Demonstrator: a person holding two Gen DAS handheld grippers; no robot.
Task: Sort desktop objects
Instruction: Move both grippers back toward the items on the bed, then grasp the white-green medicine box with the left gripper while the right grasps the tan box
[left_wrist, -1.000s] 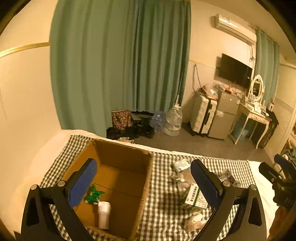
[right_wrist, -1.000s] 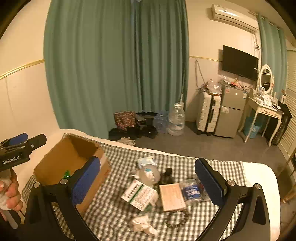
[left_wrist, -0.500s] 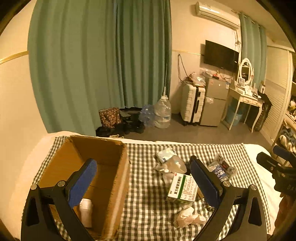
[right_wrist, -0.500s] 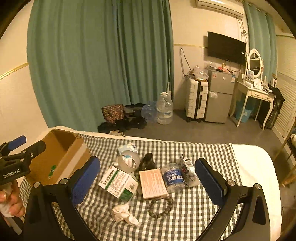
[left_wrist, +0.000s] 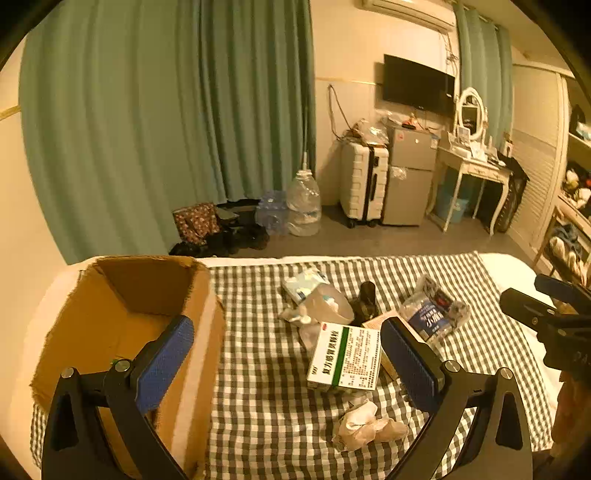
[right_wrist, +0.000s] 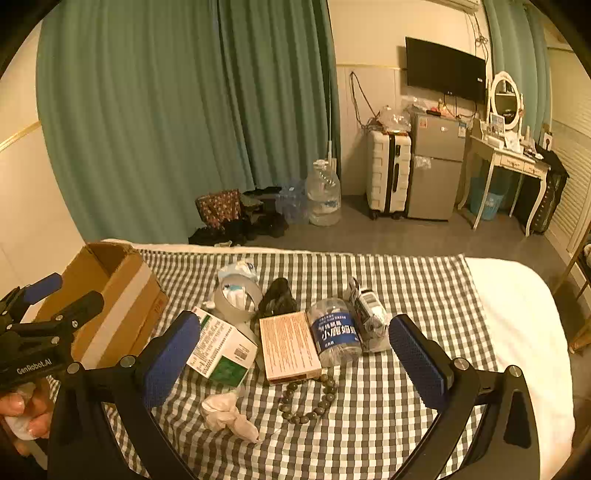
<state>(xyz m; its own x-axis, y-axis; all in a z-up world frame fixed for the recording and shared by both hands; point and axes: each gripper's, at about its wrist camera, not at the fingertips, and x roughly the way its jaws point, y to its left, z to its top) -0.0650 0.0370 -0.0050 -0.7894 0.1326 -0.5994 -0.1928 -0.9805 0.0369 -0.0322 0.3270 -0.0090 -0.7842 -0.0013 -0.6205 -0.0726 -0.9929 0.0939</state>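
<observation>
An open cardboard box (left_wrist: 122, 317) stands at the left of the checked cloth (left_wrist: 266, 369); it also shows in the right wrist view (right_wrist: 118, 306). Right of it lie a green-and-white medicine box (left_wrist: 345, 356) (right_wrist: 221, 349), a tape roll (right_wrist: 238, 295), a tan flat box (right_wrist: 288, 345), a crushed water bottle (right_wrist: 334, 332), a bead bracelet (right_wrist: 308, 400) and a crumpled tissue (right_wrist: 227, 413). My left gripper (left_wrist: 286, 369) is open and empty above the box's right wall. My right gripper (right_wrist: 293, 362) is open and empty above the pile.
A black object (right_wrist: 277, 299) and a small packet (right_wrist: 369, 308) lie among the pile. The cloth ends on a white surface (right_wrist: 517, 317) at the right. Beyond are a green curtain (right_wrist: 177, 110), a suitcase (right_wrist: 388, 173) and a water jug (right_wrist: 323, 194).
Both grippers have swung to the right: the left one from over the box's inside to its right wall, the right one to over the pile. Both stayed open.
</observation>
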